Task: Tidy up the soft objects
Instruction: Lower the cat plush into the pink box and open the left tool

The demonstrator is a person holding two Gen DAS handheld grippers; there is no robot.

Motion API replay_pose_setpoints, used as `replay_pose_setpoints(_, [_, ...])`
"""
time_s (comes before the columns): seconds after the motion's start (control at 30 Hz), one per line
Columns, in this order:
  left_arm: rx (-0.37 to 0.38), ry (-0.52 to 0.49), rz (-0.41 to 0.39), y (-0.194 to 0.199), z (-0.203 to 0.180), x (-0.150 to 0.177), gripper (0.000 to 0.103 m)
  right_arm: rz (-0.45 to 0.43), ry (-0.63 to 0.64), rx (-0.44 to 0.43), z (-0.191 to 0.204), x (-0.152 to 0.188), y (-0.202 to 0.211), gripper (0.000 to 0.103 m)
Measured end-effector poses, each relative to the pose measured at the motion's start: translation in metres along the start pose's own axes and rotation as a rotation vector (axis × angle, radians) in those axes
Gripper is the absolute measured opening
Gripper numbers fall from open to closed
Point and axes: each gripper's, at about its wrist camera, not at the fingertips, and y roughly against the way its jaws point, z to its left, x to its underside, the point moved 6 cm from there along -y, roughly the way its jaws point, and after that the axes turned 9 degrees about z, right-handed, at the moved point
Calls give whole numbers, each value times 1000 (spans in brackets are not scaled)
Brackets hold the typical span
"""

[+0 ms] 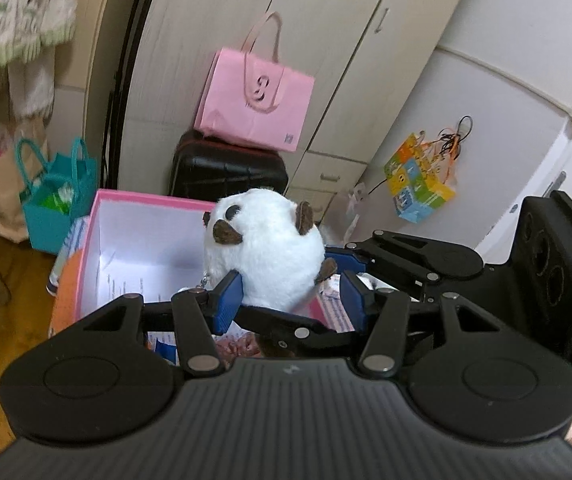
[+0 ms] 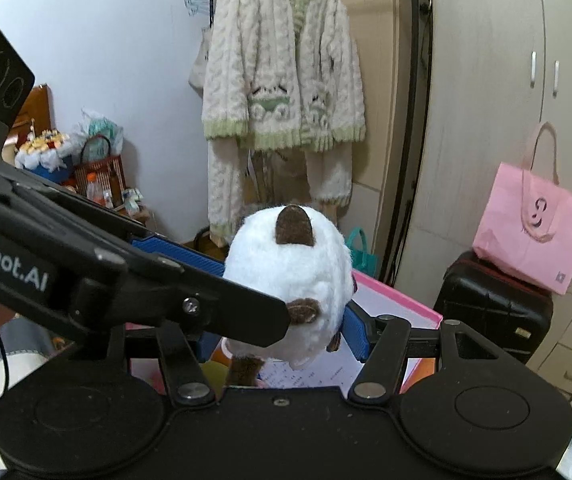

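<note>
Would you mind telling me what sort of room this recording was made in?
Most likely a bedroom or dressing corner of a home: a wardrobe fills one wall, a fluffy cardigan hangs on a hanger, and a suitcase stands on the floor with a pink bag on top.

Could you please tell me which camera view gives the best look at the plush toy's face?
The left wrist view: the white plush toy shows its dark eye and brown nose there. The right wrist view shows only its back and a brown ear, partly covered by the other gripper.
</note>
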Motion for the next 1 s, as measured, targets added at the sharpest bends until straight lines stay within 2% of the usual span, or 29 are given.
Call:
replay_pose_setpoints(0.3, [10,85,107,-42,30,8,52,118,49,17,-10,14,-36,66])
replay_pose_setpoints(0.5, [14,127,137,-59,41,10,52,184,90,48,-14,18,-53,66])
replay_pose_setpoints(0.63, [-2,129,133,-56,44,13,52,214,73,61,-19,25,-55,67])
replay_pose_setpoints(0.8, [-25,103,81,-31,39,17,53,164,28,31,-23,31,-34,67])
replay_pose_setpoints(1.0, [-55,35,63,3,20,31,53,79,-47,-27,-25,39,11,67])
